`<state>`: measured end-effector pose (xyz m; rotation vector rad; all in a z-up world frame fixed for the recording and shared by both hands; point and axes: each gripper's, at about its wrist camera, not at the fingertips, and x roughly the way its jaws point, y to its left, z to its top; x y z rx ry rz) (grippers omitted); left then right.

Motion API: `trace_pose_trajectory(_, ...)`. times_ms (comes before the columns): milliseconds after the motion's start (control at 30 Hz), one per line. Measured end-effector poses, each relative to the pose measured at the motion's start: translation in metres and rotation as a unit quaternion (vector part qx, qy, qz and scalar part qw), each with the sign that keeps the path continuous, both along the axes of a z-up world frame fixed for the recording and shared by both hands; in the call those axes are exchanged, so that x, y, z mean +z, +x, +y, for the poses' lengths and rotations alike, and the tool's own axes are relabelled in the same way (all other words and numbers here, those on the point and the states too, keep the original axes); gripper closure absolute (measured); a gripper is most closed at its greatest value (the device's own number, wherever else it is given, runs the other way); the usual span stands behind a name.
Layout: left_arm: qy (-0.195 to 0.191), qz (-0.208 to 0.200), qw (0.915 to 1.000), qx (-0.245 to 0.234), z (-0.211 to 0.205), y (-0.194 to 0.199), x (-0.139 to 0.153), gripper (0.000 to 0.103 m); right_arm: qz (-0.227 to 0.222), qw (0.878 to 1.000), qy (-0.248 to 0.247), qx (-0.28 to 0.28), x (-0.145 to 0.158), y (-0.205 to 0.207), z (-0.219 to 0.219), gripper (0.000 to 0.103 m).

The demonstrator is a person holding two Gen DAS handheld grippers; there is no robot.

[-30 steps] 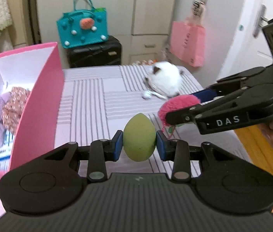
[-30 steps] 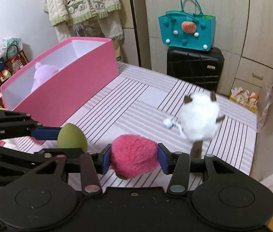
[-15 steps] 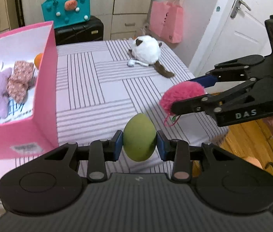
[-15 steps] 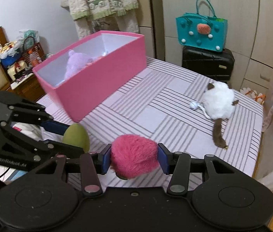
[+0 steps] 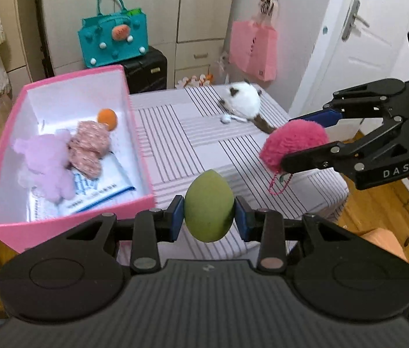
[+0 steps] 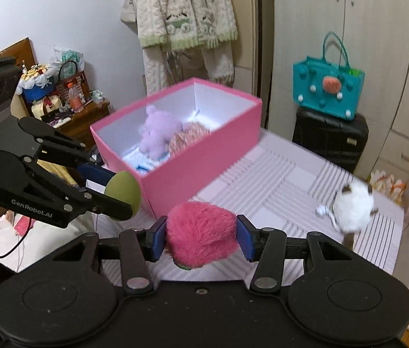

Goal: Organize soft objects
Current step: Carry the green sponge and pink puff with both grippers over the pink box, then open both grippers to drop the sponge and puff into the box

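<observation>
Two blurred spots, white plush (image 5: 243, 103), pink box (image 6: 204, 156) near rim

1. A teal felt handbag (image 5: 113, 40) with pompoms stands on a black hard-shell suitcase (image 5: 146, 69) beyond the bed's far edge.
2. A pink paper bag (image 5: 253, 50) hangs on the wall beside a white door (image 5: 358, 43).
3. Cream knitted garments (image 6: 185, 14) hang by the beige wardrobe (image 6: 378, 43).
4. A dark wooden cabinet (image 6: 84, 121), cluttered on top, stands near the bed's left edge.

The egg-shaped sponge (image 5: 208, 209) was olive green, the pompom (image 6: 201, 241) hot pink, the box (image 5: 71, 220) pink outside, white inside, the bedsheet (image 5: 204, 133) striped lilac.
</observation>
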<state>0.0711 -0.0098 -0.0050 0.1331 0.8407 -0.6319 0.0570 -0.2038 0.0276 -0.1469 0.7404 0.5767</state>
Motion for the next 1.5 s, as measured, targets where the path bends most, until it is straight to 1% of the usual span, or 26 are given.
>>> trace_pose_trajectory(100,-0.015,-0.006,0.9999,0.002,0.019,0.006,0.007,0.067,-0.014,1.0,0.001,0.0,0.007,0.007,0.016,0.047)
trace_pose_trajectory(267,-0.031,-0.027,0.9991,0.008,0.05,0.02,0.016,0.067,-0.029,1.0,0.005,0.002,0.01,0.024,0.043,0.047)
trace_pose_trajectory(400,-0.027,-0.05,0.9981,0.026,0.071,0.037,0.018,0.067,-0.056,0.998,-0.006,0.007,0.01,0.044,0.068,0.047)
trace_pose_trajectory(467,-0.022,-0.054,0.9975,0.039,0.08,0.047,0.015,0.067,-0.064,0.998,-0.009,0.011,0.009,0.056,0.077,0.047)
trace_pose_trajectory(567,-0.023,-0.046,0.9969,0.059,0.093,0.068,0.009,0.067,-0.069,0.997,-0.01,0.013,0.005,0.078,0.09,0.047)
trace_pose_trajectory(700,-0.029,-0.033,0.9954,0.085,0.105,0.098,0.0,0.066,-0.065,0.998,-0.002,0.016,0.0,0.11,0.104,0.047)
trace_pose_trajectory(767,-0.036,-0.023,0.9927,0.113,0.11,0.113,-0.004,0.066,-0.066,0.998,-0.007,0.021,-0.004,0.126,0.111,0.047)
trace_pose_trajectory(867,-0.056,-0.011,0.9918,0.114,0.114,0.128,-0.007,0.066,-0.064,0.997,-0.014,0.03,-0.01,0.15,0.122,0.047)
trace_pose_trajectory(900,-0.056,-0.008,0.9911,0.121,0.114,0.136,-0.007,0.066,-0.063,0.997,-0.019,0.033,-0.013,0.158,0.125,0.047)
trace_pose_trajectory(1067,-0.032,-0.028,0.9882,0.147,0.113,0.17,-0.003,0.066,-0.05,0.995,-0.056,0.058,-0.028,0.195,0.148,0.047)
trace_pose_trajectory(1167,-0.017,-0.025,0.9883,0.149,0.108,0.195,-0.003,0.066,-0.042,0.993,-0.079,0.079,-0.036,0.213,0.161,0.047)
trace_pose_trajectory(1200,-0.013,-0.023,0.9893,0.144,0.105,0.203,-0.003,0.067,-0.042,0.992,-0.087,0.086,-0.038,0.218,0.166,0.047)
trace_pose_trajectory(1300,-0.01,0.005,0.9892,0.146,0.1,0.225,-0.011,0.067,-0.044,0.987,-0.119,0.099,-0.044,0.232,0.175,0.047)
trace_pose_trajectory(1467,0.005,0.016,0.9859,0.166,0.094,0.246,-0.025,0.067,-0.021,0.984,-0.135,0.114,-0.056,0.254,0.183,0.047)
trace_pose_trajectory(1500,0.01,0.018,0.9862,0.164,0.093,0.25,-0.028,0.067,-0.017,0.983,-0.136,0.118,-0.058,0.258,0.184,0.047)
